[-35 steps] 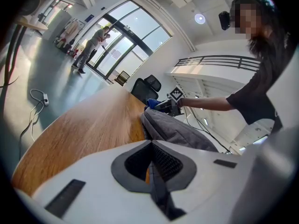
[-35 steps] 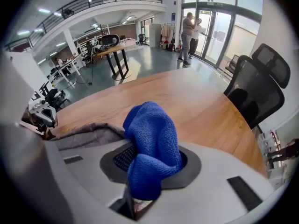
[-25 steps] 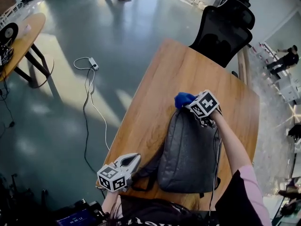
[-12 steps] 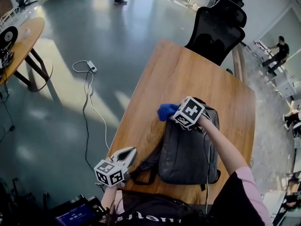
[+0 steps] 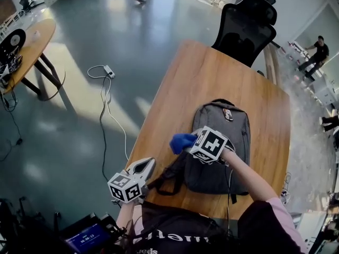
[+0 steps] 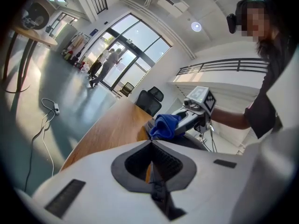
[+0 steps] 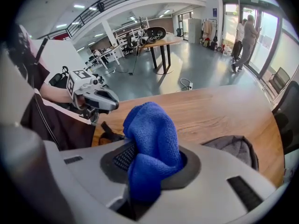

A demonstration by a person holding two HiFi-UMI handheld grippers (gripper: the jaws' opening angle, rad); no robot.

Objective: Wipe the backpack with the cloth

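Down the grey backpack (image 5: pixel 225 136) the right gripper (image 5: pixel 193 144) has been pulled since a second ago, from the top end to the near left edge, so the top with its handle is now bare. Its jaws are squeezed tight on the blue cloth (image 7: pixel 152 143), which is bunched up and sticks out in front of them. The cloth is held at the bag's left edge, right where the black strap (image 5: pixel 167 180) starts. Whether it is pressed on the bag cannot be told. The left gripper (image 5: pixel 147 167) is held low at the near left corner of the wooden table (image 5: pixel 212 78), and its jaws are pressed together. Its tip is just beside the loop of the strap, and whether the strap is pinched cannot be made out. The backpack is laid flat on the near half of the table, with its top end turned away from the person. A black chair (image 5: pixel 246 28) is parked at the far end of the table. A white cable (image 5: pixel 103 94) is left on the grey floor (image 5: pixel 132 30) to the left.
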